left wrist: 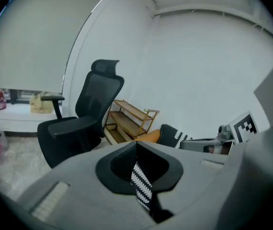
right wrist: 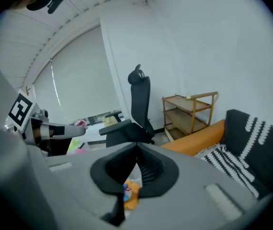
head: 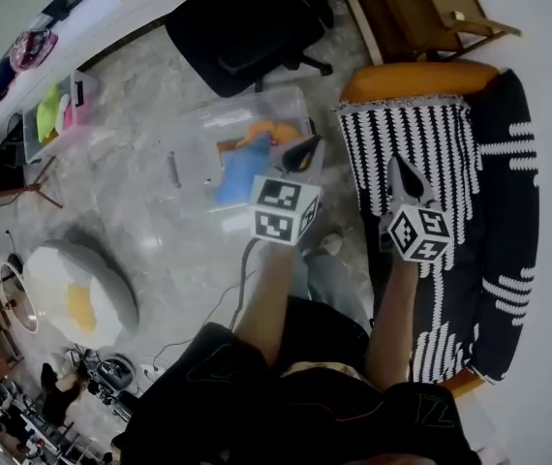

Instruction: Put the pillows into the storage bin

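1. Left gripper (head: 302,151): its jaws are pressing together on nothing, and it is hovering at the right edge of the storage bin.
2. Right gripper (head: 398,170): its jaws are likewise meeting with nothing between them, and it is hanging over the striped pillow.
3. Egg-shaped cushion (head: 75,294), white and yellow: it is lying on the floor, well apart to the left.
4. Storage bin (head: 191,139), clear plastic: it is sitting on the floor beside the sofa, holding a blue pillow (head: 240,170) and an orange pillow (head: 274,132).
5. Striped pillow (head: 412,129), black and white: it is resting on the orange sofa (head: 416,80), outside the bin.
6. Office chair (head: 247,22), black: it is standing beyond the bin.
7. Wooden shelf (head: 431,3): it is standing behind the sofa.
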`<state>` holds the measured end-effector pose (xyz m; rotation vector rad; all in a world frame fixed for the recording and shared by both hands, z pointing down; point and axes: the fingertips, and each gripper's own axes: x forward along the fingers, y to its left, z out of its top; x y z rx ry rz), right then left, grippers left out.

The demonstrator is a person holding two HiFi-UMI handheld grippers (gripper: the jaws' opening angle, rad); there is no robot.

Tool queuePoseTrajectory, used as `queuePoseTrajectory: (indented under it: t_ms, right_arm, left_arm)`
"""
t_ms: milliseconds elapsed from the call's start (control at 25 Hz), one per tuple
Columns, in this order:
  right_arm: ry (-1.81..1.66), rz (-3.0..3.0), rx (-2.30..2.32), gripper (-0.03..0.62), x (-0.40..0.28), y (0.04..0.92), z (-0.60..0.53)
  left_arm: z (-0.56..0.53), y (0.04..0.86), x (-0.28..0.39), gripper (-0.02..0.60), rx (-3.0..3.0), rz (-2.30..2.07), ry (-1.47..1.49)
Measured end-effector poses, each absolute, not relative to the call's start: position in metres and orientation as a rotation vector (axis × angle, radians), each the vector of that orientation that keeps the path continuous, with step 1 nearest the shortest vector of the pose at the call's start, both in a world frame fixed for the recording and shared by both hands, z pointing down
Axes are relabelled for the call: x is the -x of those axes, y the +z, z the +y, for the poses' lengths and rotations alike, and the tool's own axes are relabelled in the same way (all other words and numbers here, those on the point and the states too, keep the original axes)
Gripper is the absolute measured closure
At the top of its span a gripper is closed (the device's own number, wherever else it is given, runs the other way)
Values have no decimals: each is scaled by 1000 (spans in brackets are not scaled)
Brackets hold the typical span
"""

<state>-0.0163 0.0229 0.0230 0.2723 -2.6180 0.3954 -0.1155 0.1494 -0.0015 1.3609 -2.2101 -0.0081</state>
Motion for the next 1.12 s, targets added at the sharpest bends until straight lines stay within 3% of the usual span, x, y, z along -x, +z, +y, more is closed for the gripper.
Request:
queuePoseTrajectory:
  t_ms: [760, 1120]
  right_arm:
    - [203, -2898, -755, 590, -180, -147, -123]
    - [130, -2944, -863, 591, -248, -181, -154]
  left_arm:
    - [9, -203, -16, 572, -1774, -2612, 147]
    - [-15, -230, -74, 571, -1888, -2661, 62]
